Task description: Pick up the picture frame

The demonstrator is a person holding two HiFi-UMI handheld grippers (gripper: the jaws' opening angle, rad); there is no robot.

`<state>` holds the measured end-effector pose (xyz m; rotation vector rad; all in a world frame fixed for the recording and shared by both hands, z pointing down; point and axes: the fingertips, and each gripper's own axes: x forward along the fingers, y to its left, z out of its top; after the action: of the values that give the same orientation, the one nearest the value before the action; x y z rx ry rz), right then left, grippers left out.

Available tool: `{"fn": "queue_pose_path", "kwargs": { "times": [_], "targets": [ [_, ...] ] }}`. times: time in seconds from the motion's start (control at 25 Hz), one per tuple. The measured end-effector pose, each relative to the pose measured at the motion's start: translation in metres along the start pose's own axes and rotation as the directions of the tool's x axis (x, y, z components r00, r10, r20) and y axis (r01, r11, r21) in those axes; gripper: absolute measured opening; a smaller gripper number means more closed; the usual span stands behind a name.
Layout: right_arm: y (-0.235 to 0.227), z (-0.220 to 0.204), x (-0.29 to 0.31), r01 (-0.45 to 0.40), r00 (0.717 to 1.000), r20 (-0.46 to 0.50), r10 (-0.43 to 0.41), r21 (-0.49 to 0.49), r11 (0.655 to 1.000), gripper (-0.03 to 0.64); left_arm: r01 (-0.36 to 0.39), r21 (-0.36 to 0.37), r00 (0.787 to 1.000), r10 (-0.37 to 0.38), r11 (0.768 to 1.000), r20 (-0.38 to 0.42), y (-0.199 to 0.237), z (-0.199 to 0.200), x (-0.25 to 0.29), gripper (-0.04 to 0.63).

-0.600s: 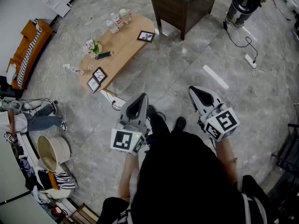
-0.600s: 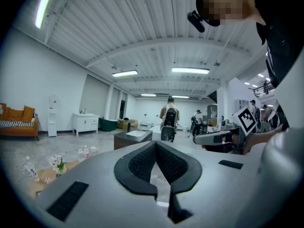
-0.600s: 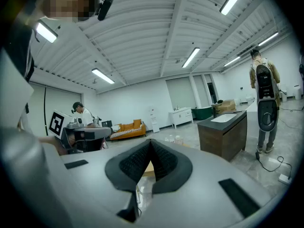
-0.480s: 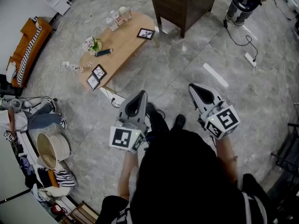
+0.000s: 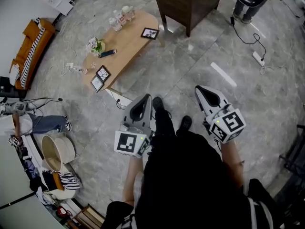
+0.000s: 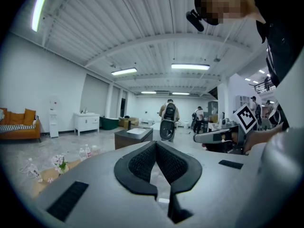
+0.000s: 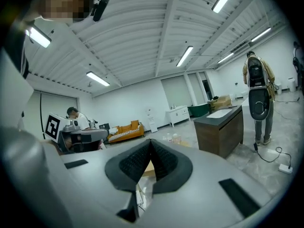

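Observation:
A low wooden table point(image 5: 125, 44) stands on the floor well ahead of me and to the left. A black picture frame point(image 5: 149, 33) lies flat at its far right. Two more frames point(image 5: 102, 74) point(image 5: 96, 83) sit at its near end. My left gripper point(image 5: 144, 100) is held in front of my body, roughly level, its jaws shut and empty point(image 6: 155, 144). My right gripper point(image 5: 201, 91) is held beside it, also shut with nothing between the pads point(image 7: 151, 141). Both are far from the table.
On the table are bottles point(image 5: 121, 18), a small flower bunch point(image 5: 95, 46) and a dark remote point(image 5: 106, 53). A dark cabinet point(image 5: 187, 4) stands beyond the table. A power strip point(image 5: 259, 57) and cable lie at right, an orange sofa point(image 5: 28, 51) and a basket point(image 5: 57, 151) at left.
My feet have stepped slightly forward. Both grippers keep the same pose in front of me and stay shut.

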<state>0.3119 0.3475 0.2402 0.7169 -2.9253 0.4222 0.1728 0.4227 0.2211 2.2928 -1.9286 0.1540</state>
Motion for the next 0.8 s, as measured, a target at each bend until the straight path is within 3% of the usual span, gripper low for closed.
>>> {"fn": "queue_pose_path", "kwargs": {
  "times": [0.36,0.8],
  "targets": [
    [-0.026,-0.001,0.030,0.046,0.999,-0.018,-0.045,0.066,0.997,0.012,0.035,-0.016,0.999,-0.035,0.999,-0.012,0.031,-0.005,0.035,0.014],
    [-0.068,0.048,0.146,0.106,0.993,-0.046,-0.107,-0.007,0.994,0.012,0.106,-0.018,0.994,-0.105,0.994,0.025,0.128,0.023,0.126,0.014]
  ]
}}
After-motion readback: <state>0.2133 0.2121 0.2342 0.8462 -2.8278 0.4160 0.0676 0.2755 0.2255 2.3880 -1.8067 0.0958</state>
